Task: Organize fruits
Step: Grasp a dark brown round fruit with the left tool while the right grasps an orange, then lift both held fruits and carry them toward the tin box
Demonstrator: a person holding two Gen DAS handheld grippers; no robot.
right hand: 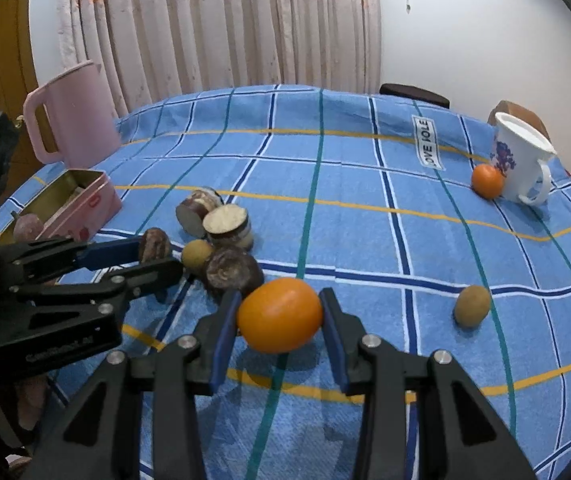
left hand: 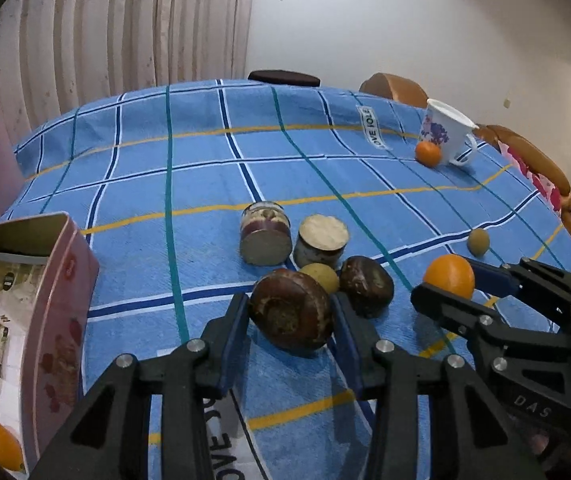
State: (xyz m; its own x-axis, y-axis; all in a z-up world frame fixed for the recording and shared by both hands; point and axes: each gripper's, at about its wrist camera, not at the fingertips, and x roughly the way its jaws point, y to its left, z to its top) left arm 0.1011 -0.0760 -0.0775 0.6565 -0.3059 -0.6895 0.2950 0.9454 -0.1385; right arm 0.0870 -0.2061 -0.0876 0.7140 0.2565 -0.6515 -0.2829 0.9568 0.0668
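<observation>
Left wrist: left tongs point(left hand: 291, 312) clamp brown fruit point(left hand: 291, 314); right tongs point(right hand: 281, 314) clamp orange point(right hand: 280, 315).

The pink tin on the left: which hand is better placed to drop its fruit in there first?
Probably the left. The pink tin sits beside the left tool, which brackets a dark brown fruit. The right tool, around an orange, is farther away.

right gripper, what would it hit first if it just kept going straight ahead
The right gripper already has the orange between its fingers, so that comes first. Beyond it, probably bare tablecloth, though depth is unclear.
</observation>
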